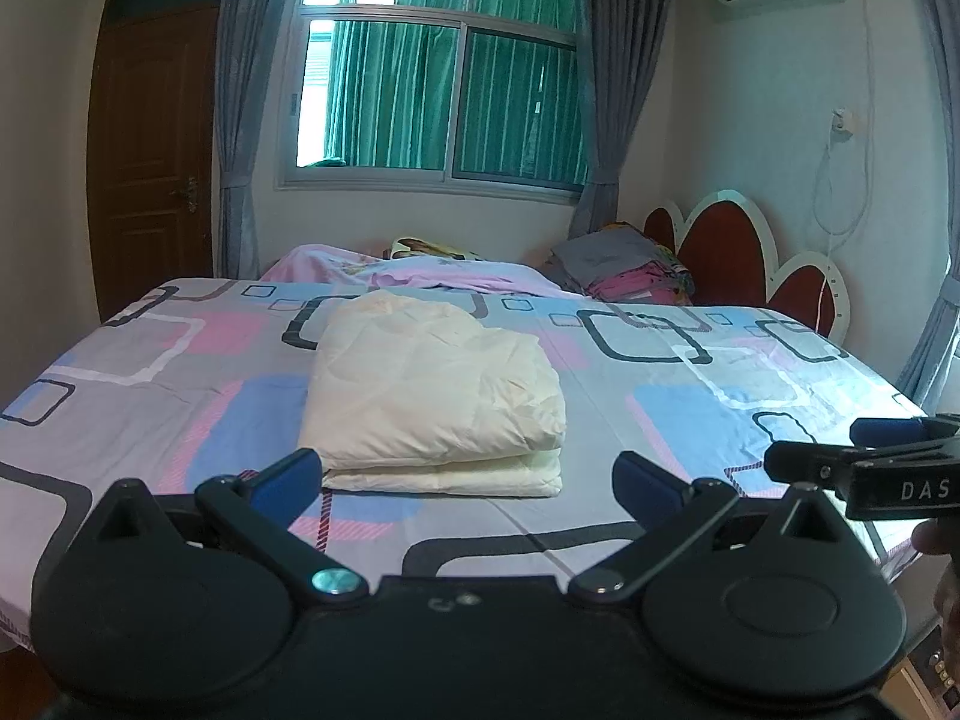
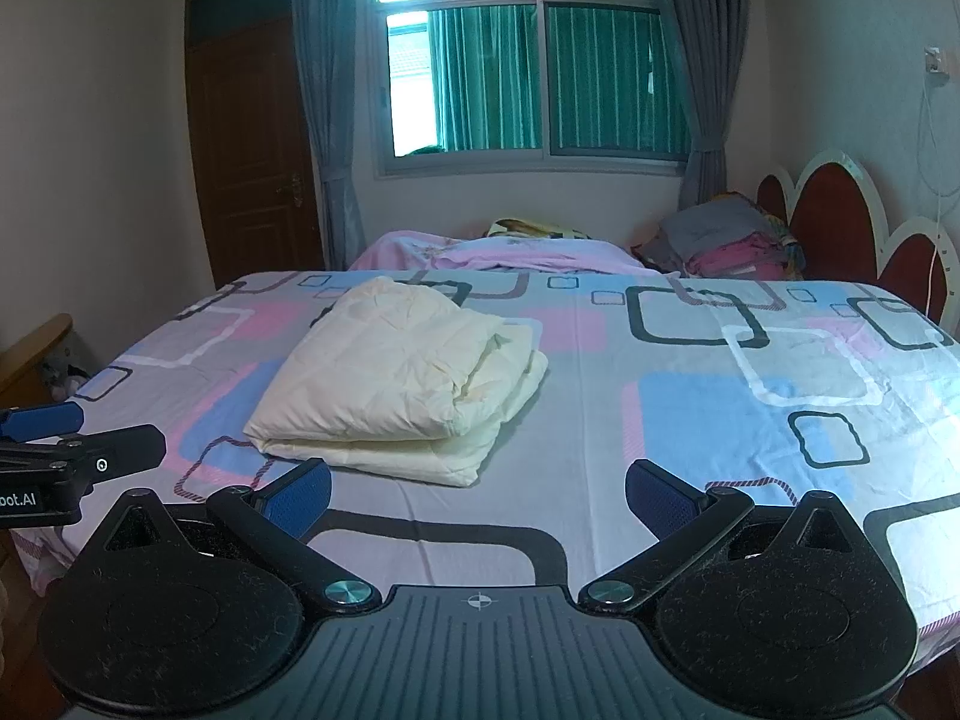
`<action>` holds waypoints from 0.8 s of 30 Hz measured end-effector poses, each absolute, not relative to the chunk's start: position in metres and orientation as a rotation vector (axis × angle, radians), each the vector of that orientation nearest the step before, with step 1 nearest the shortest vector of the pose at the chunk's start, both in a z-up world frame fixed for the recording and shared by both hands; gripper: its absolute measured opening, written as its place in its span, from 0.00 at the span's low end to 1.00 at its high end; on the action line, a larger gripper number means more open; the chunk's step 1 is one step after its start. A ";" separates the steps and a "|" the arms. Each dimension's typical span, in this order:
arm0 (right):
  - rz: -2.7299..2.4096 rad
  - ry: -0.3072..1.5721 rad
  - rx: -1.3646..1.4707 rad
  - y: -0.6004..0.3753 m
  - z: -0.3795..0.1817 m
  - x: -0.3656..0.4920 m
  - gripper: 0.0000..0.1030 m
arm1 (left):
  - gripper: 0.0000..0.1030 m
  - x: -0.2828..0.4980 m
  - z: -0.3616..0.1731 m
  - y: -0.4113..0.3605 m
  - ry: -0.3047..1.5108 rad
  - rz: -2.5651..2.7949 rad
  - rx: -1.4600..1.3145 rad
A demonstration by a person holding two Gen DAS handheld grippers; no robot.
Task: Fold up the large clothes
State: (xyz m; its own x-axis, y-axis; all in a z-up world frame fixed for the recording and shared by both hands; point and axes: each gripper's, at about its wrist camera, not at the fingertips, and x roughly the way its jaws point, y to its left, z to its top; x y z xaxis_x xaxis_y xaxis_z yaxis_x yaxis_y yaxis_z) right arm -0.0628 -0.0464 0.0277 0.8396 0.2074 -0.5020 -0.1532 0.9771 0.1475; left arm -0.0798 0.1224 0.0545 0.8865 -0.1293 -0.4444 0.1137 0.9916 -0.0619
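The bed (image 1: 690, 396), spread with a sheet of pink, blue and grey squares, fills both views; near its middle, well clear of the near edge, lies the cream garment (image 1: 435, 396), already doubled into a thick rectangular bundle with a layered edge facing the cameras and looser folds bunched at its right side; behind it sit a pink quilt (image 1: 420, 273) and a stack of folded bedding (image 1: 636, 276) by the headboard; the left tongs (image 1: 468, 477) hover just short of the bundle's near edge, jaws spread wide and empty; the right tongs (image 2: 477, 495) hang over bare sheet to the bundle's right, likewise wide apart and holding nothing; the folding looks nearly finished, so any last step would best be a tidy one: pinch the bunched right-hand layers together, square them with the lower edge, and press flat without dragging the bundle across the sheet.
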 end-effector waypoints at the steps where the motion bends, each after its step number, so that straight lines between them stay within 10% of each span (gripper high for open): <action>1: 0.191 0.542 0.103 -0.046 0.028 -0.063 1.00 | 1.00 -0.080 0.054 0.123 0.464 -0.128 -0.034; 24: 0.197 0.541 0.099 -0.051 0.028 -0.063 1.00 | 1.00 -0.082 0.053 0.121 0.464 -0.132 -0.022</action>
State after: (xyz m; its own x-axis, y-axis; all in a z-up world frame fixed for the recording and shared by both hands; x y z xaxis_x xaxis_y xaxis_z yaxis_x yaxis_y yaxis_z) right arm -0.0625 -0.0506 0.0275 0.8388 0.2121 -0.5015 -0.1600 0.9764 0.1454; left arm -0.0816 0.1207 0.0535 0.8859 -0.1320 -0.4447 0.1219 0.9912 -0.0515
